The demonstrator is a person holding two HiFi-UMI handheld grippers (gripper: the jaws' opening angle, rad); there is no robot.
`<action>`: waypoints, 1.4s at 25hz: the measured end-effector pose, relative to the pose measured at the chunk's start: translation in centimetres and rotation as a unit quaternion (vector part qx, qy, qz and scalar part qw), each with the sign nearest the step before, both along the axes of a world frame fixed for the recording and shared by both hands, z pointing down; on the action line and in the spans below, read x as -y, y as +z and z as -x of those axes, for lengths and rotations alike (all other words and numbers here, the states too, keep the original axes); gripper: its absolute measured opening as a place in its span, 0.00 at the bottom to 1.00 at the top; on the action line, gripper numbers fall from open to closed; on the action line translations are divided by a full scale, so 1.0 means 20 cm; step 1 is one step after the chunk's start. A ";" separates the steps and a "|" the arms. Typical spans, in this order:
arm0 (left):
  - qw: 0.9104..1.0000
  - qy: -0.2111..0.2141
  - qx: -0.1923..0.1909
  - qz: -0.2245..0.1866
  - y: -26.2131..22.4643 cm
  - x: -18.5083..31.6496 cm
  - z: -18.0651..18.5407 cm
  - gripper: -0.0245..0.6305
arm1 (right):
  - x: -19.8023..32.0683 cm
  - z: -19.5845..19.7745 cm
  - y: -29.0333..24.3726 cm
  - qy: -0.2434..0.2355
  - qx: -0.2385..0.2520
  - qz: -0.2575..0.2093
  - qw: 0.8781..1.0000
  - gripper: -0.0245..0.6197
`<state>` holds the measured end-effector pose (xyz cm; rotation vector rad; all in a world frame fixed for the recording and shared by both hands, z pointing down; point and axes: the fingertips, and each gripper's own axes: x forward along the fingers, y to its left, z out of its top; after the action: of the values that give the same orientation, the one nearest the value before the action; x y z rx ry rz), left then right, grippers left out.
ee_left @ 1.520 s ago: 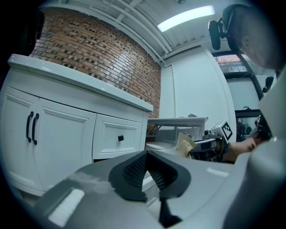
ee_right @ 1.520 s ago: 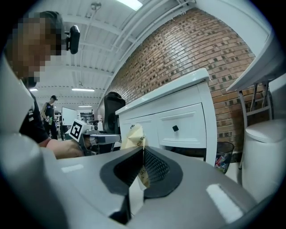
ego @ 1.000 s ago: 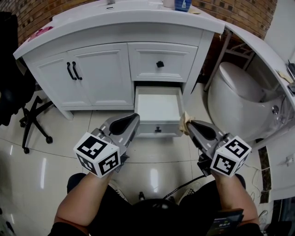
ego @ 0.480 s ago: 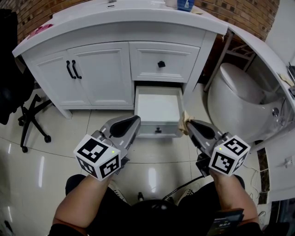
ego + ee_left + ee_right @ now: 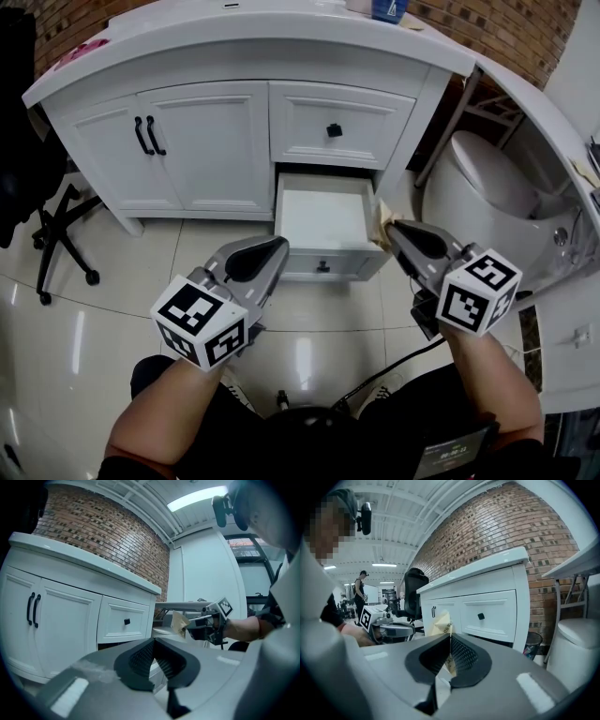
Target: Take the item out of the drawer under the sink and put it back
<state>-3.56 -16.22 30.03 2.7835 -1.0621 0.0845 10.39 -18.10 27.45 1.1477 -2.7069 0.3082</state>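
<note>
Two grippers are in your hands, both low in front of the white wooden sink cabinet (image 5: 206,150). Your right gripper (image 5: 392,228) has its fingers clamped on the small beige paper packet (image 5: 380,223). In the right gripper view (image 5: 449,639) the packet (image 5: 440,624) stands upright between the two dark ribbed pads, and its top corner, with some dark print, comes out above them.

The open white lower drawer (image 5: 323,217) is at 12 o'clock from you, pulled out toward the floor, and its inside shows only the bare white bottom. The packet is outside the drawer, at the drawer's 3 o'clock edge near the front corner. I cannot tell whether it touches the drawer wall.

Your left gripper (image 5: 272,246) is at the drawer's 7 o'clock corner. Its fingers are together with nothing between them, as the left gripper view (image 5: 154,641) shows.

Above the open drawer, the closed upper drawer with a black knob (image 5: 334,130) is flush in the cabinet. One white toilet (image 5: 478,187) stands at 2 o'clock, and a black office chair (image 5: 56,234) stands at 9 o'clock.
</note>
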 end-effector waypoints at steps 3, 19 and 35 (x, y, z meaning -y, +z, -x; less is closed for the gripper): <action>1.000 0.002 -0.001 0.002 0.00 0.00 0.00 0.04 | 0.07 0.04 -0.01 -0.016 -0.042 -0.006 0.999 0.05; 1.000 0.012 -0.009 0.014 0.03 0.04 -0.03 0.04 | 0.61 0.13 0.21 -0.037 -0.190 -0.031 0.981 0.05; 0.999 0.026 -0.017 0.039 0.08 0.08 -0.07 0.04 | 1.02 0.25 0.92 -0.097 -0.316 0.100 0.939 0.05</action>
<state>-2.14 -17.78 31.71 2.7334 -0.9572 0.0819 5.33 -38.53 45.91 0.7456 -2.1367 0.1441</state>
